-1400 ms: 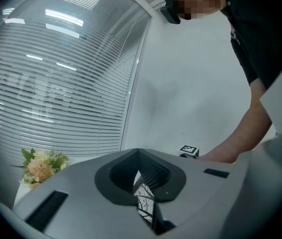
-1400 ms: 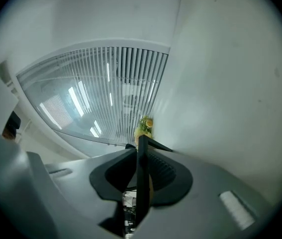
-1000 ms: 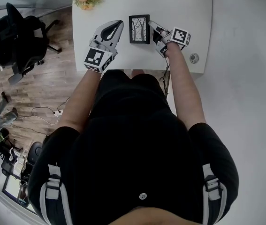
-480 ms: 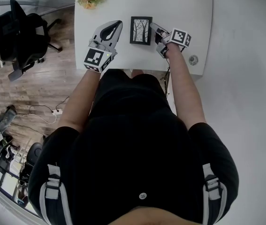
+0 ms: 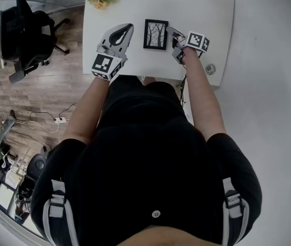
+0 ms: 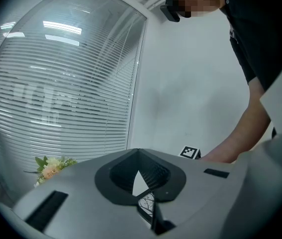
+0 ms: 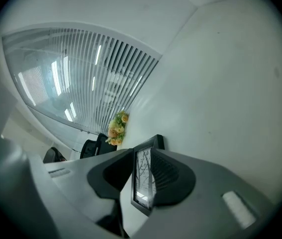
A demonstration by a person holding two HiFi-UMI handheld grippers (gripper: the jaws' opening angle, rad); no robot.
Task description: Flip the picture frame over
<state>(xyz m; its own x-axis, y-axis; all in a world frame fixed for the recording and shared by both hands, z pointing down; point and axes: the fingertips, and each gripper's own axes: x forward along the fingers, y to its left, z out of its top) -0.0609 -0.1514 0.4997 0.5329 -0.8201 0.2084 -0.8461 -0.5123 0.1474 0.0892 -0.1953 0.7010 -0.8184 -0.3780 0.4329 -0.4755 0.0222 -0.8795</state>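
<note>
Jaws on your left gripper (image 5: 128,29) are closed on nothing, parked just left of the picture frame (image 5: 155,34), which lies face up on the worktop (image 5: 207,9). Your right gripper (image 5: 170,31) has jaws slightly apart, just been opening, with the frame's right edge in the gap, seemingly unpinched. Slide deeper, clamp, then roll over.

Black short-sleeved shirt (image 5: 155,152), pale button (image 5: 156,214)
</note>
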